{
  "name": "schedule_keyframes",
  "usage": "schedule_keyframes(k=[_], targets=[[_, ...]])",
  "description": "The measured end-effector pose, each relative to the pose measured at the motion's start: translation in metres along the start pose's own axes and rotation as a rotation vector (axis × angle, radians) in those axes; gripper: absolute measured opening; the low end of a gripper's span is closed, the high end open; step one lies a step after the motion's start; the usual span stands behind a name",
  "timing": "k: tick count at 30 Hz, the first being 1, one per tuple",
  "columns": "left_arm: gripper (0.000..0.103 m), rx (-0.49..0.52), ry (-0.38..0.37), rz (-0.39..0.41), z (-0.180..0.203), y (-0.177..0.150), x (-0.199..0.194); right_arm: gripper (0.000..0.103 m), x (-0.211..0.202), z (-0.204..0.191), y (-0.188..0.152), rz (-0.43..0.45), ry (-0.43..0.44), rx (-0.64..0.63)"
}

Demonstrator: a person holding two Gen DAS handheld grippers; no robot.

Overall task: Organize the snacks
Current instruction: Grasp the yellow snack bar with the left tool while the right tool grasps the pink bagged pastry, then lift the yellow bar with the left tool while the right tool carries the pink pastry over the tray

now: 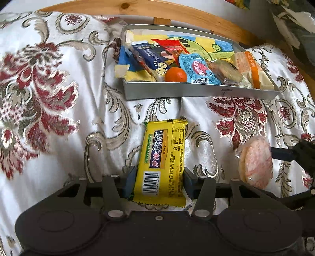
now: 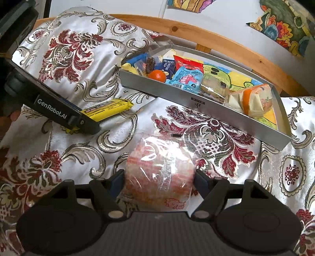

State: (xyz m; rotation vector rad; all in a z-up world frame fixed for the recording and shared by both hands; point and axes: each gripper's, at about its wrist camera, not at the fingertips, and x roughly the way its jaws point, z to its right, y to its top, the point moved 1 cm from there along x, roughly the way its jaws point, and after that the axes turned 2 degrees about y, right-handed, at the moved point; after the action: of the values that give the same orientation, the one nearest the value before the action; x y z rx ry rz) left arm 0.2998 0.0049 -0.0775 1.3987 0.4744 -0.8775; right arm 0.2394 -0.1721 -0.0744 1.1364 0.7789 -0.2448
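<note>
A yellow biscuit packet (image 1: 160, 157) lies lengthwise between the blue pads of my left gripper (image 1: 159, 181), which is shut on its sides. In the right wrist view the same packet (image 2: 110, 109) sticks out of the left gripper (image 2: 86, 120). My right gripper (image 2: 159, 183) is shut on a round pinkish cake in clear wrap (image 2: 157, 169). That cake (image 1: 256, 161) also shows at the right of the left wrist view. Ahead sits a grey metal tray (image 1: 177, 92) (image 2: 196, 102) holding several snacks and a mandarin (image 1: 175, 74) (image 2: 157, 75).
Everything rests on a white cloth with red and gold flowers (image 1: 49, 98). A curved wooden rail (image 1: 187, 17) runs behind the tray. The tray's floor has a colourful drawing (image 1: 206, 45). A wrapped orange-and-cream cake (image 2: 250, 100) fills its right end.
</note>
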Motion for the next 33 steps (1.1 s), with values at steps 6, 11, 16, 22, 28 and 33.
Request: schedule_keyframes(k=[6,11,16,22,28,33], targets=[[0.052,-0.039,0.003,-0.003,-0.001,0.001,-0.001,0.078,-0.01,0.003,-0.005,0.027,0.006,0.012],[0.055,-0.058,-0.006,0.017,-0.007,0.004,0.002,0.078,-0.012,-0.001,-0.005,0.051,0.017,-0.001],[0.058,-0.106,-0.03,0.038,-0.015,0.011,0.007,0.078,-0.013,-0.003,-0.002,0.075,0.018,0.001],[0.052,-0.072,-0.005,0.021,-0.011,0.013,0.014,0.078,-0.009,-0.004,-0.001,0.077,0.014,-0.004],[0.05,-0.048,0.031,0.042,-0.004,0.012,0.01,0.078,-0.009,-0.004,-0.001,0.089,-0.01,-0.008],[0.05,-0.091,0.021,0.05,-0.004,0.012,0.003,0.078,-0.012,-0.001,-0.001,0.116,-0.047,-0.013]])
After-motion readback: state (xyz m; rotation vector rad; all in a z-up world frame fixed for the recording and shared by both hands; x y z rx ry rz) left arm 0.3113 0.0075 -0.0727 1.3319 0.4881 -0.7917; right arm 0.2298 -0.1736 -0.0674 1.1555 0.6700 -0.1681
